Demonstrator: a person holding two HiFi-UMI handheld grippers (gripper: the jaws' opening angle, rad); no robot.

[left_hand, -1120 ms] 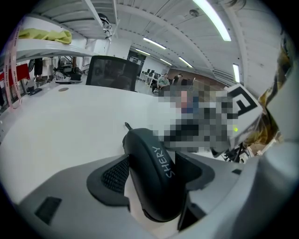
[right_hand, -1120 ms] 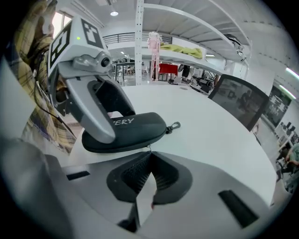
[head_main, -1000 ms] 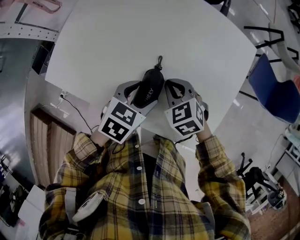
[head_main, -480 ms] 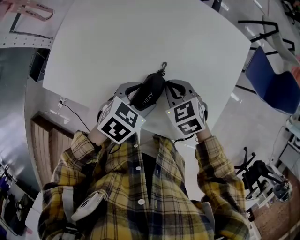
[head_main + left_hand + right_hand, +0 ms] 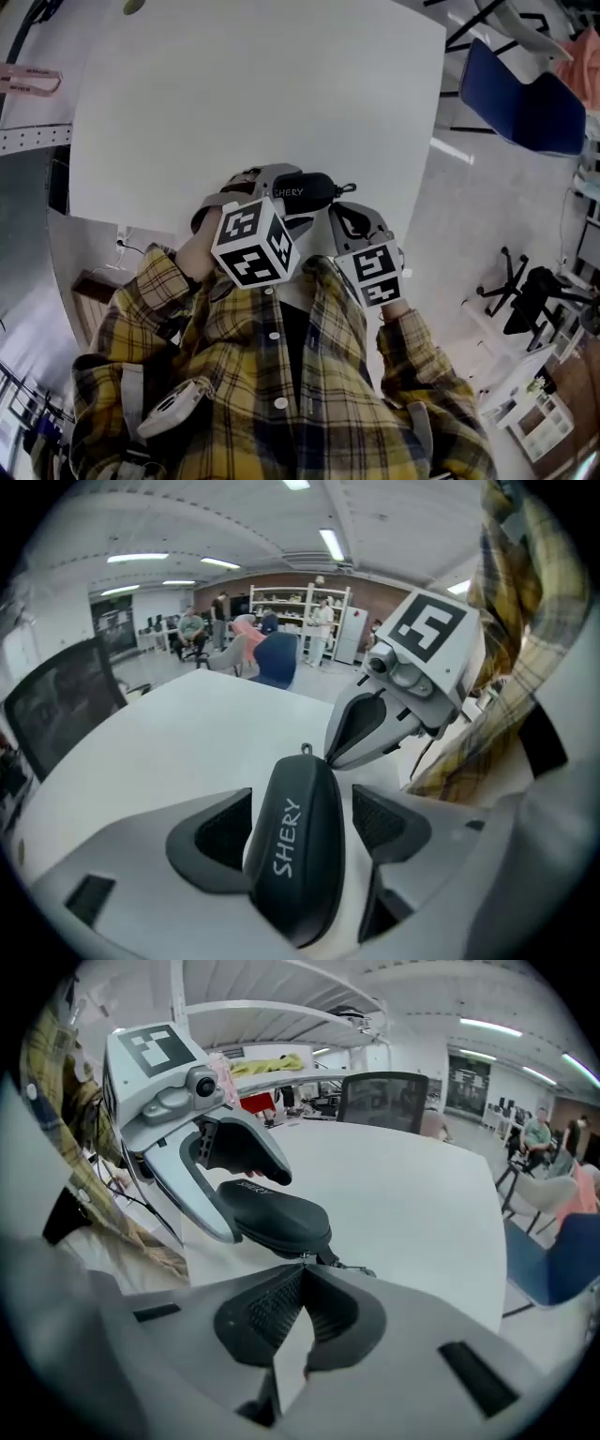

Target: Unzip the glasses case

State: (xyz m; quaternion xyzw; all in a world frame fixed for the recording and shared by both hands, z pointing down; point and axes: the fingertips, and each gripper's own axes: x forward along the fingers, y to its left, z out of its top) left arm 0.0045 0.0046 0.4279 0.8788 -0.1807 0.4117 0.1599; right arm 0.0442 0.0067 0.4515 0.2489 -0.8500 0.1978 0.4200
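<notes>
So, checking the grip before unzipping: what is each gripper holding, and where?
The left gripper clamps the glasses case across its body; the right gripper appears to pinch the zipper pull at the case's end.

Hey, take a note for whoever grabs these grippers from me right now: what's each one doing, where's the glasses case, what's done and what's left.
Left gripper: shut on the glasses case, clamping its sides, at the near edge of the white table.
Right gripper: jaws together at the case's end, apparently pinching the zipper pull.
Done: case gripped, pull taken.
Left: the seam shows no gap yet, so draw the zipper around while the left holds firm.
</notes>
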